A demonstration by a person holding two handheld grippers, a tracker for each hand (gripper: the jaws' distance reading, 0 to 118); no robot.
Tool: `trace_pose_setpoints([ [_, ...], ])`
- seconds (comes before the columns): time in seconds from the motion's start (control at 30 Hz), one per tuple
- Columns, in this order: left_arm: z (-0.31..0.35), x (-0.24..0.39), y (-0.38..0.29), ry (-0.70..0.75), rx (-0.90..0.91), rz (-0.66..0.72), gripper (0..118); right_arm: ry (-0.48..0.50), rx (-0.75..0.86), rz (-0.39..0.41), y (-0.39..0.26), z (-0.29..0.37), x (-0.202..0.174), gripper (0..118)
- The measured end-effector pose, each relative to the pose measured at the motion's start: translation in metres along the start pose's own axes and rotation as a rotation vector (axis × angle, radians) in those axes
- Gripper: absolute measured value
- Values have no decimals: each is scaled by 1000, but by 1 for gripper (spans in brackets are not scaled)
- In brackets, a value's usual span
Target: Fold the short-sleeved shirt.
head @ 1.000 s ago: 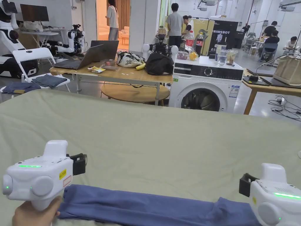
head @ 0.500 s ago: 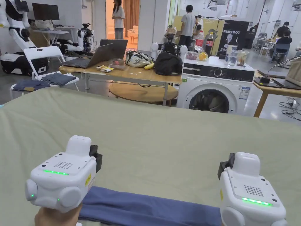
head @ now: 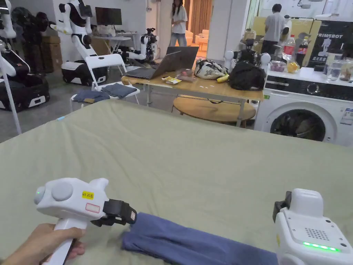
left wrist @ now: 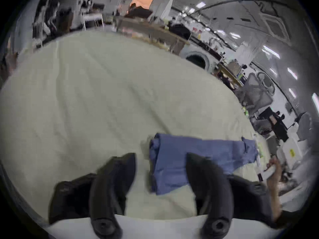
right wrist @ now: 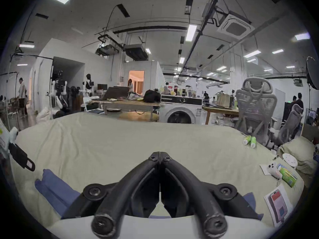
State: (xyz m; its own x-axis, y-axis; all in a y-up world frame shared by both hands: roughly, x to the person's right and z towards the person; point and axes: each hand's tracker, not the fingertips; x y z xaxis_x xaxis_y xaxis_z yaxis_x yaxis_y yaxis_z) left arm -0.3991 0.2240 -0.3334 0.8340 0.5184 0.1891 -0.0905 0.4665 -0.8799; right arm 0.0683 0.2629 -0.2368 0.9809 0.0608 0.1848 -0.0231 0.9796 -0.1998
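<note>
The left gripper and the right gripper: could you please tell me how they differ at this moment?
The left gripper is open with nothing between its jaws, the right gripper shut on nothing. In the head view, the left points sideways at the folded blue shirt's end; the right points forward. Neither holds the shirt.

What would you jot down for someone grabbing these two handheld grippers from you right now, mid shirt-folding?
Left gripper: open, empty, pointing at the near end of the blue shirt.
Right gripper: shut on nothing, above the shirt's other end.
Shirt lies on the green bed cover, already folded into a long narrow strip.
Left to do: probably fold the strip end over end into a compact shape.
</note>
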Motion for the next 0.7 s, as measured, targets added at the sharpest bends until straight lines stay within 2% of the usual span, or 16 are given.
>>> trace_pose_setpoints([
  [0.03,-5,-12,1,-38,-31,44,73,8,-6,0,-3,0,-2,0],
  [0.07,-11,-24,3,-86,-52,92,76,12,-11,2,-4,-1,-4,0],
  [0.17,-38,-46,-2,-168,-139,214,77,13,-21,13,-10,-2,-6,0],
  [0.3,-53,-47,-12,-334,-26,245,78,5,-35,10,-14,-3,-2,0],
  [0.4,-76,-48,-13,-448,-90,282,78,-7,-44,-1,-16,-6,3,0],
  [0.43,-81,-46,-14,-483,-102,290,75,-11,-49,-2,-17,-6,4,0],
  [0.47,-81,-42,-15,-448,-95,279,69,-16,-55,-2,-17,-7,6,0],
  [0.5,-83,-39,-15,-432,-92,273,54,-15,-57,-4,-17,-8,9,0],
  [0.53,-86,-38,-16,-373,-95,263,25,-19,-59,-8,-17,-8,11,0],
  [0.57,-89,-37,-17,-321,-103,256,9,-22,-60,-9,-17,-7,13,0],
  [0.63,-81,-29,-26,-367,-67,287,6,-25,-64,-6,-17,-8,16,0],
  [0.7,-74,-22,-28,-346,-50,276,5,-30,-63,-3,-17,-7,20,0],
])
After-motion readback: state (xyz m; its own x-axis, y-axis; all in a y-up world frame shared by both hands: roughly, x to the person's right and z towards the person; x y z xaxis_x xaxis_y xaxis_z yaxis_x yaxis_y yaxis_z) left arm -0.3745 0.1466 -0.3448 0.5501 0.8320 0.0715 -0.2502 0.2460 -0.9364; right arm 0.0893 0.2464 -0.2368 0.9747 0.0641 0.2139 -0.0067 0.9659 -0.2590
